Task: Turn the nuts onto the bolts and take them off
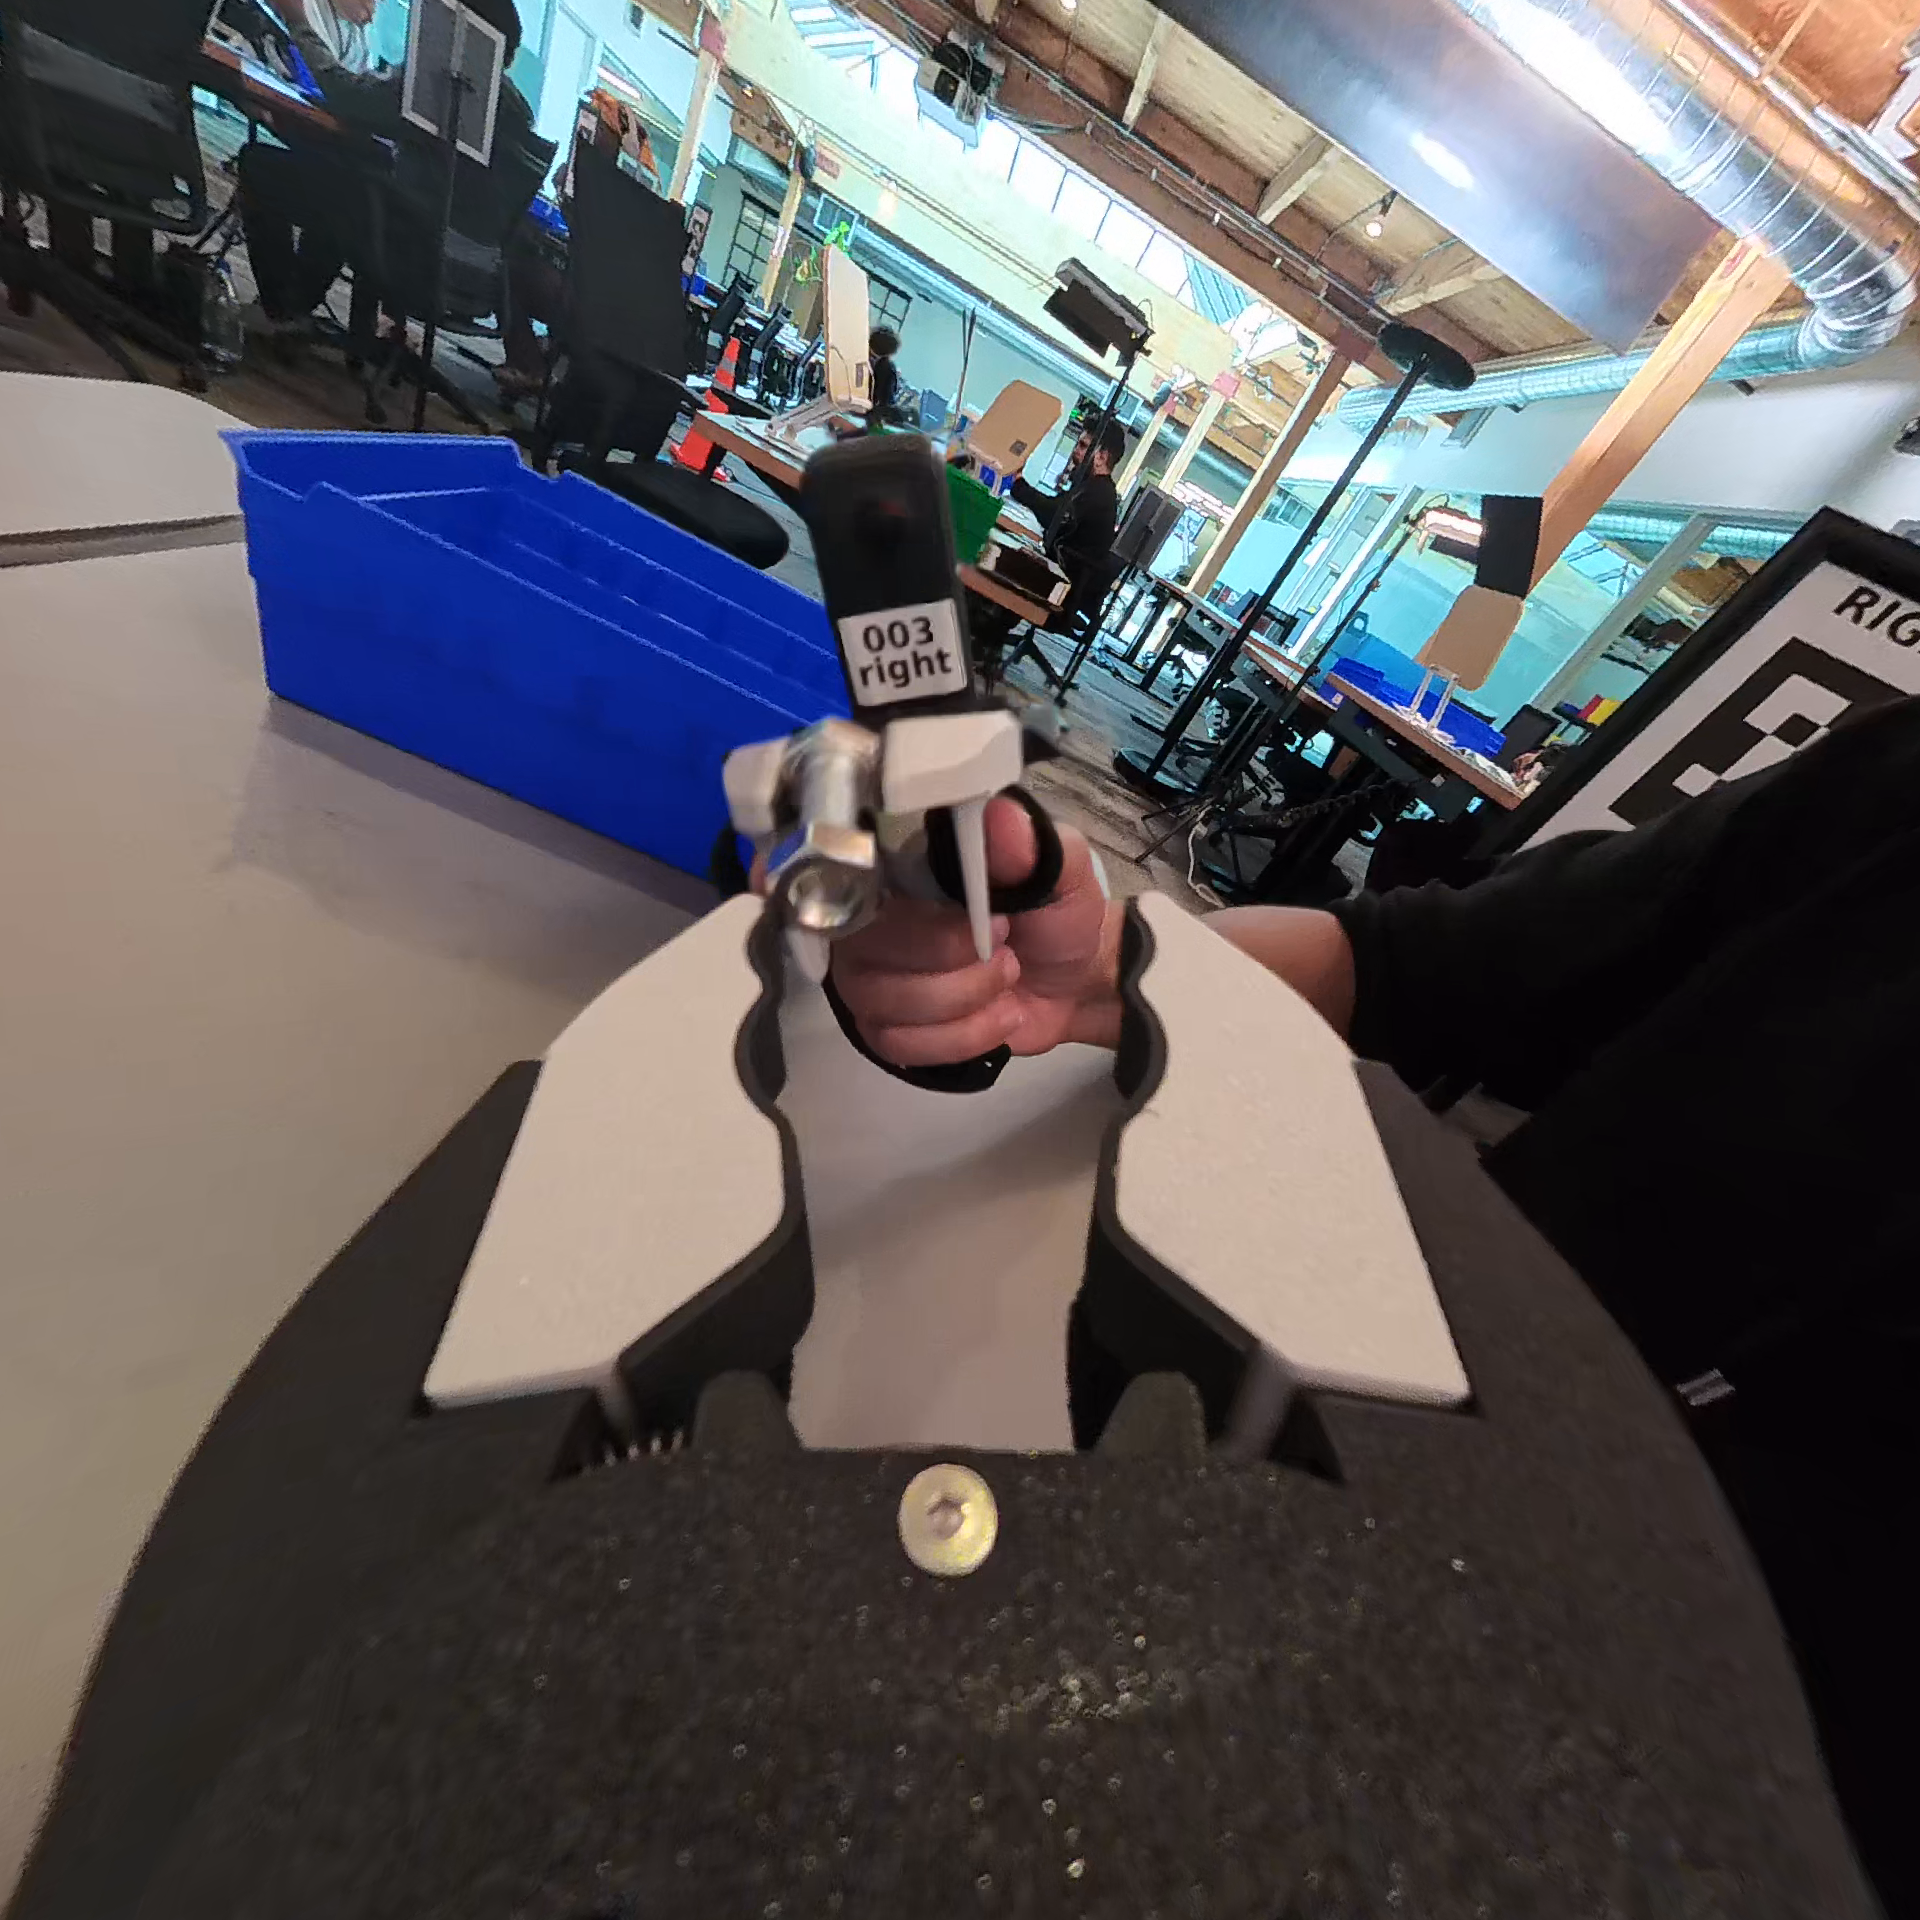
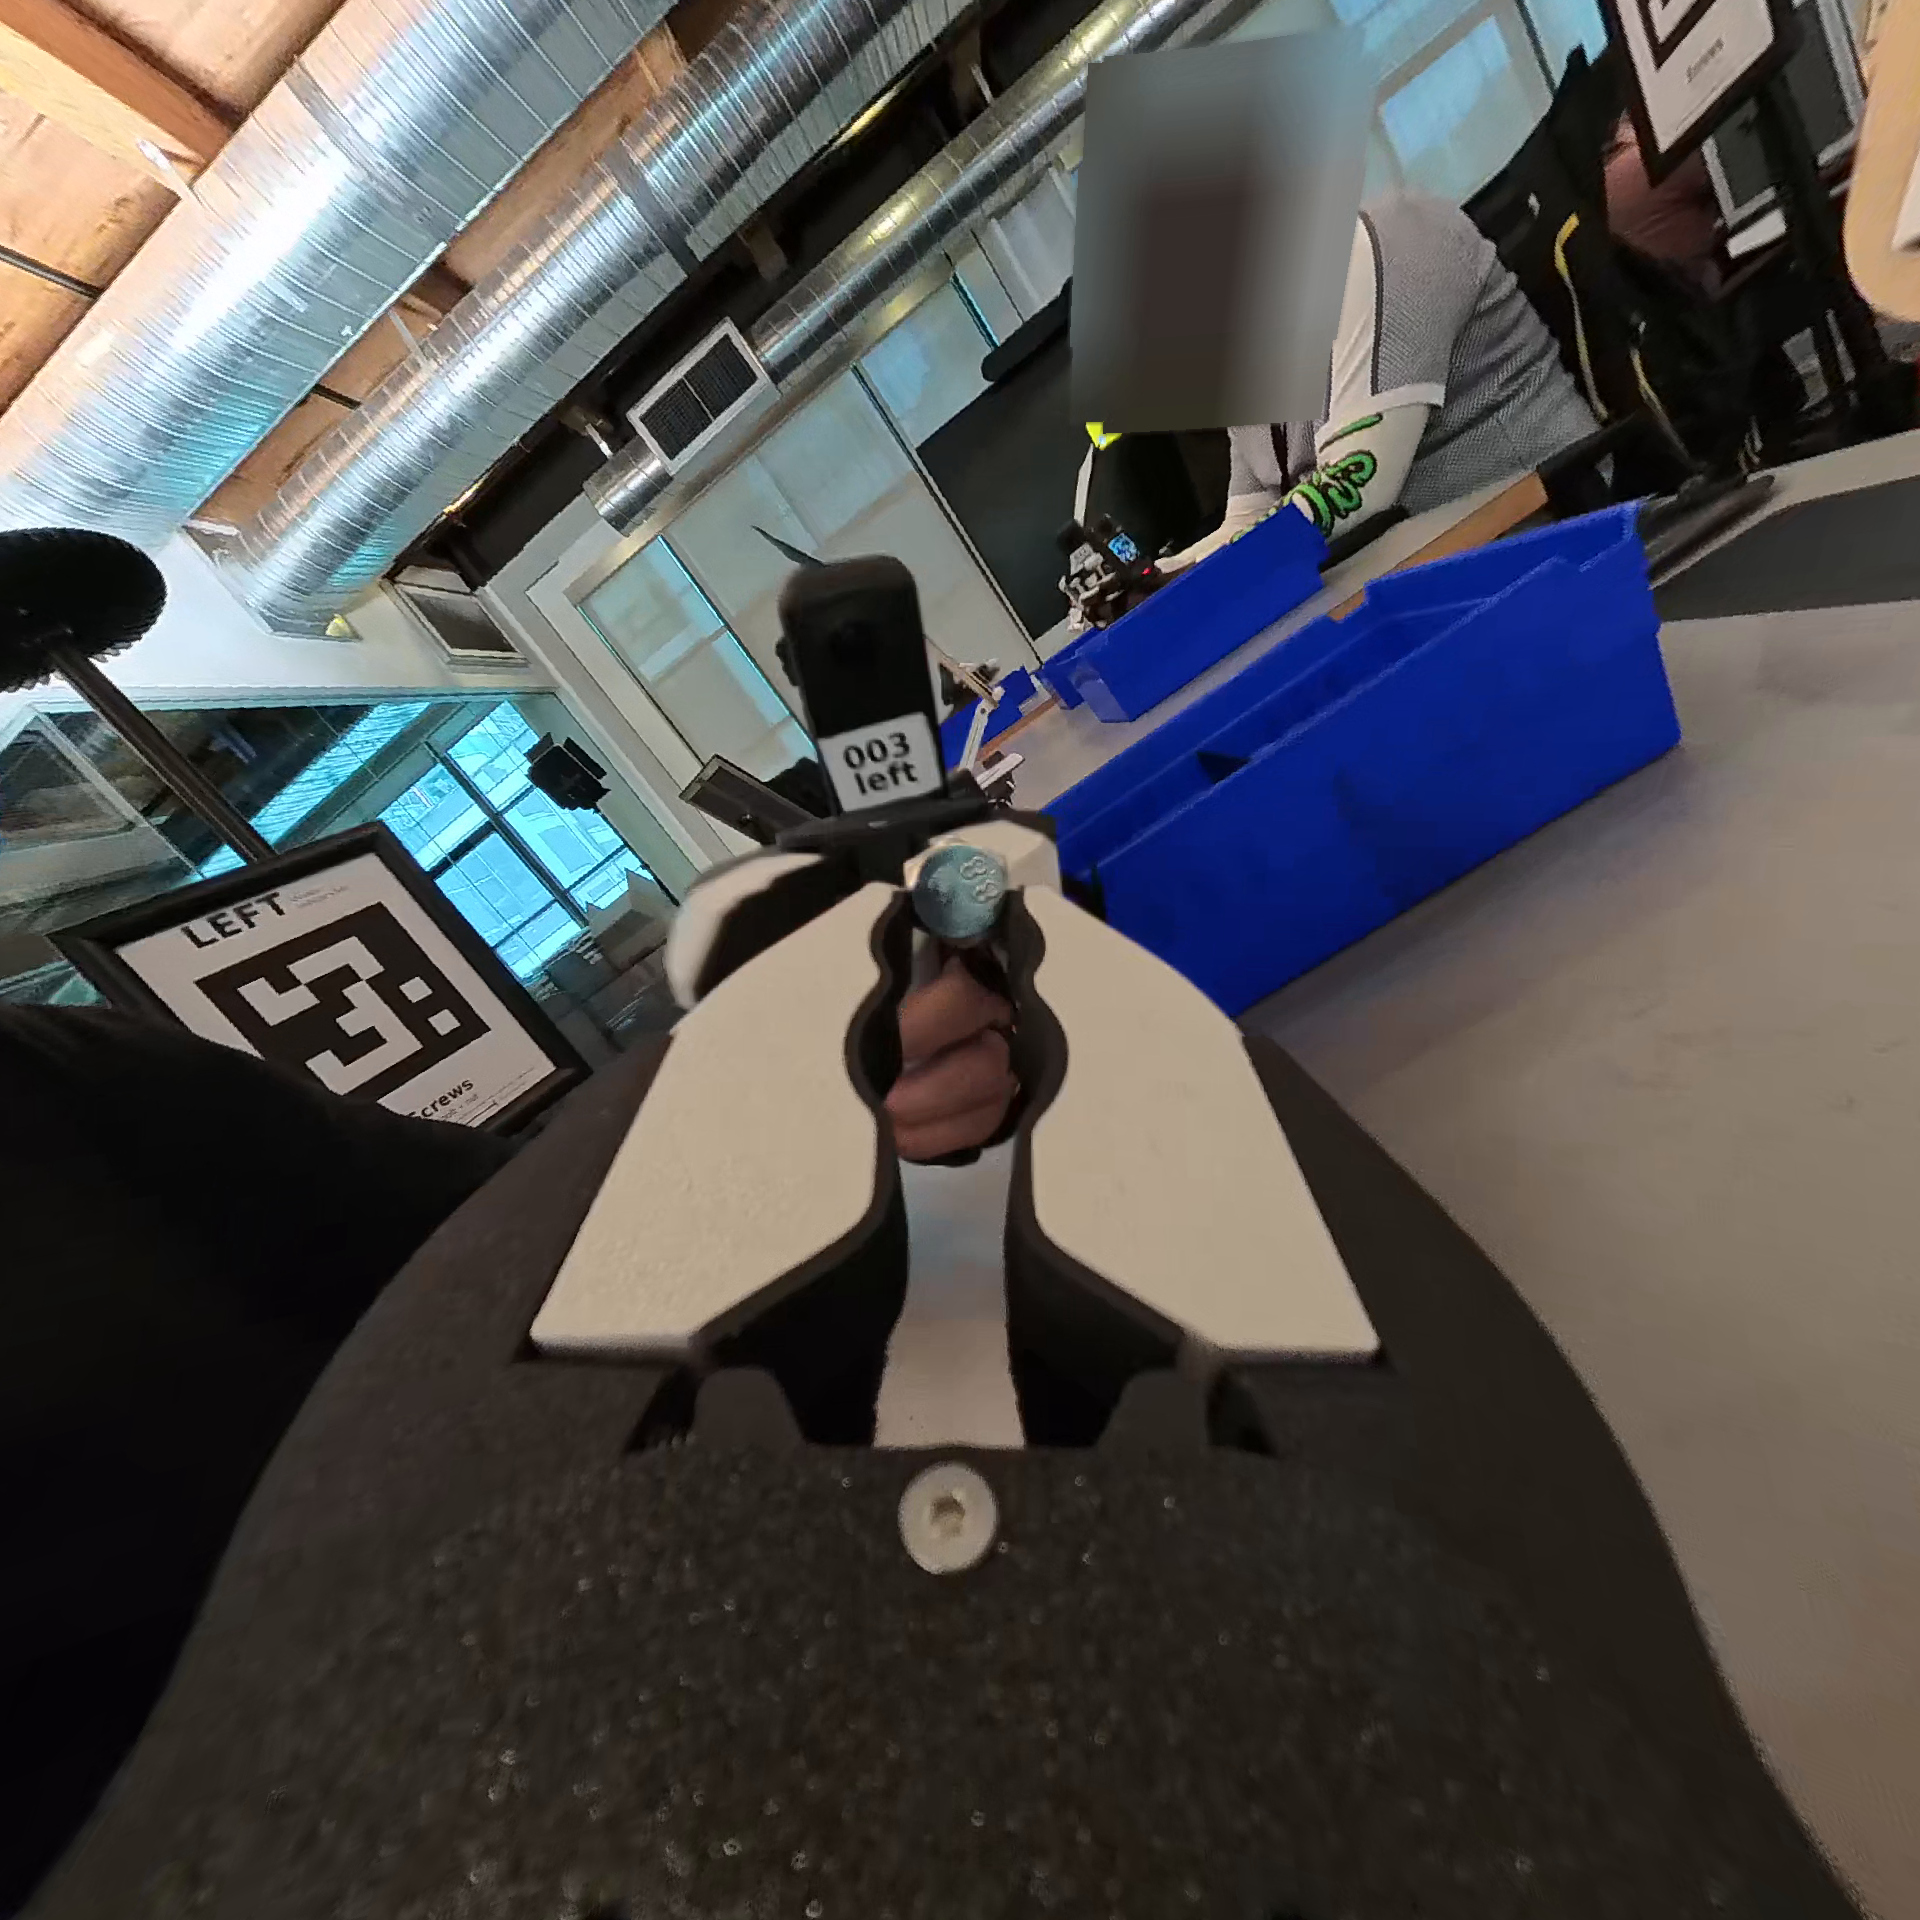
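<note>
Right now the right gripper [image 1: 821,821] clamps the bolt [image 1: 821,790] in mid-air, nut [image 1: 826,878] threaded at its tip. Left gripper [image 1: 940,997] gapes wide just short of it, blue bin [image 1: 499,613] behind.

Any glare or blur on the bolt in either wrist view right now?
Left wrist view: bolt sharp, bright glare on its near end and nut. Right wrist view: bolt head slightly soft, dull, no glare; strong fisheye bending at both edges.
</note>
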Demonstrator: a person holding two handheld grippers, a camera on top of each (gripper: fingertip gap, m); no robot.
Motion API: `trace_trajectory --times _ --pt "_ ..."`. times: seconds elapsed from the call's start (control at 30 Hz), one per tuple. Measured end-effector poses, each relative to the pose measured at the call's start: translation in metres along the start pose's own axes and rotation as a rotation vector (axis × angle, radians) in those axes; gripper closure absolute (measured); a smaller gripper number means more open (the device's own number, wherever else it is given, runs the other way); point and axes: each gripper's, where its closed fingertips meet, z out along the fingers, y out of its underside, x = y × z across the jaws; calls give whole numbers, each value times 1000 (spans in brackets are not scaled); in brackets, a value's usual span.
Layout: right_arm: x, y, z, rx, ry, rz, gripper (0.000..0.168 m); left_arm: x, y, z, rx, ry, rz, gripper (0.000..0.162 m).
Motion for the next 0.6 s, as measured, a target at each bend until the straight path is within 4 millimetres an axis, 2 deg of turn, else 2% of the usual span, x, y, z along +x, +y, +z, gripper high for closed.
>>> trace_trajectory --times 0.07,0.1,0.13,0.27,0.33,0.43,0.47,0.5,0.53,0.6 --pt "5 9 -2 -6 5 23 151 1 -5 1 10 -24 25 90" --pt "7 15 -3 -23 18 27 151 3 -8 0 17 -19 36 97" --pt "7 19 -3 -34 22 23 151 2 -10 -1 19 -25 32 97" --pt "-6 0 -1 5 -12 -9 151 -6 -1 -2 -2 -46 15 97" --pt "-5 -7 0 15 -8 -22 151 -5 2 0 -10 -28 -5 97" --pt "4 3 -2 2 12 3 151 -1 -3 2 1 -37 22 91" --pt "6 9 -3 -6 13 20 151 1 -7 1 13 -35 32 92" --pt "7 16 -4 -24 23 25 151 4 -10 -1 25 -17 36 101" --pt "6 19 -4 -29 22 22 151 4 -12 -2 30 -19 30 100" --pt "-1 12 -3 -6 -5 32 151 -1 -10 -4 24 -38 31 100"
